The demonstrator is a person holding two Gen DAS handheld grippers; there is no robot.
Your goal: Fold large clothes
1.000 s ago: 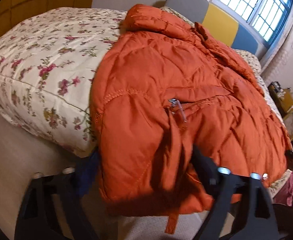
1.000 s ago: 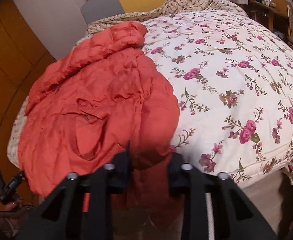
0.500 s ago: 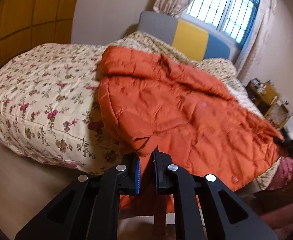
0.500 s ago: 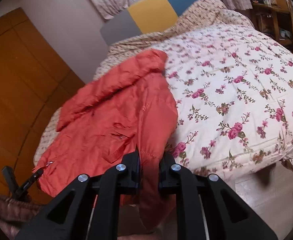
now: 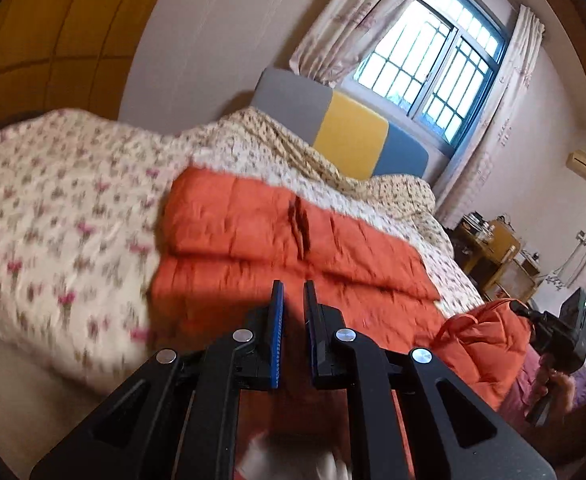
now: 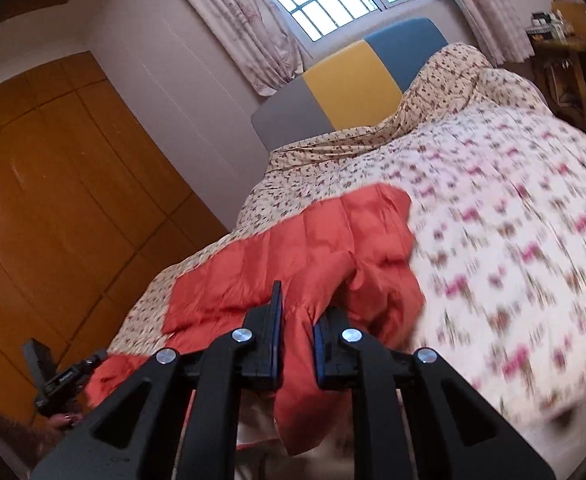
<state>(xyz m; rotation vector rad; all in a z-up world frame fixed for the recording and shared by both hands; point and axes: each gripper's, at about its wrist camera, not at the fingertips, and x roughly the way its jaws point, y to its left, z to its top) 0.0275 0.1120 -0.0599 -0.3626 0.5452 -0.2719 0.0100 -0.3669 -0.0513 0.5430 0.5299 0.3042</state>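
An orange quilted jacket (image 5: 277,240) lies stretched across the near edge of a bed with a floral quilt (image 5: 53,216). My left gripper (image 5: 293,292) is shut on the jacket's hem, with orange fabric running down between its jaws. The jacket also shows in the right wrist view (image 6: 293,264). My right gripper (image 6: 299,304) is shut on another part of the jacket's hem, and a flap of orange fabric hangs below it. The other hand-held gripper (image 5: 561,332) shows at the right of the left wrist view.
A grey, yellow and blue headboard (image 5: 345,128) stands under a barred window (image 5: 433,56) with curtains. A wooden wardrobe (image 6: 53,208) stands to one side of the bed. A wooden side table (image 5: 493,248) with small items stands at the other side.
Both grippers have risen and tilted up with the hem in them. The jacket has been pulled flatter and stretched along the bed edge. The left gripper closed on the fabric a second ago.
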